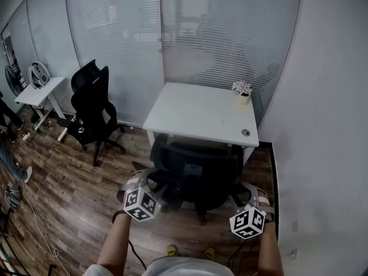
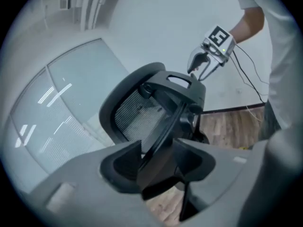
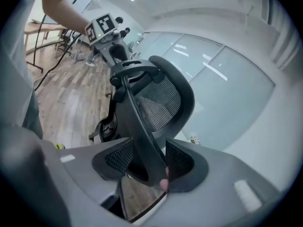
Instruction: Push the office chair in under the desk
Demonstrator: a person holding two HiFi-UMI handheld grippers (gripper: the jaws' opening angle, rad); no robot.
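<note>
The black office chair (image 1: pixel 195 168) stands in front of the white desk (image 1: pixel 195 111), its front tucked under the desk's near edge. My left gripper (image 1: pixel 146 183) holds the left rim of the backrest and my right gripper (image 1: pixel 248 191) the right rim. In the left gripper view the backrest's frame (image 2: pixel 163 126) runs between the jaws of the left gripper (image 2: pixel 161 169), filling the gap; the right gripper (image 2: pixel 201 67) shows at the far side. In the right gripper view the mesh backrest (image 3: pixel 156 103) sits between the jaws of the right gripper (image 3: pixel 149 167), with the left gripper (image 3: pixel 113 51) beyond.
A small flower pot (image 1: pixel 242 92) and a round cable port (image 1: pixel 246 132) are on the desk. A second black chair (image 1: pixel 92 105) and a small white table (image 1: pixel 37 91) stand at the left. A white wall (image 1: pixel 322 125) runs close on the right, glass partitions behind. Cables lie on the wood floor (image 1: pixel 63 200).
</note>
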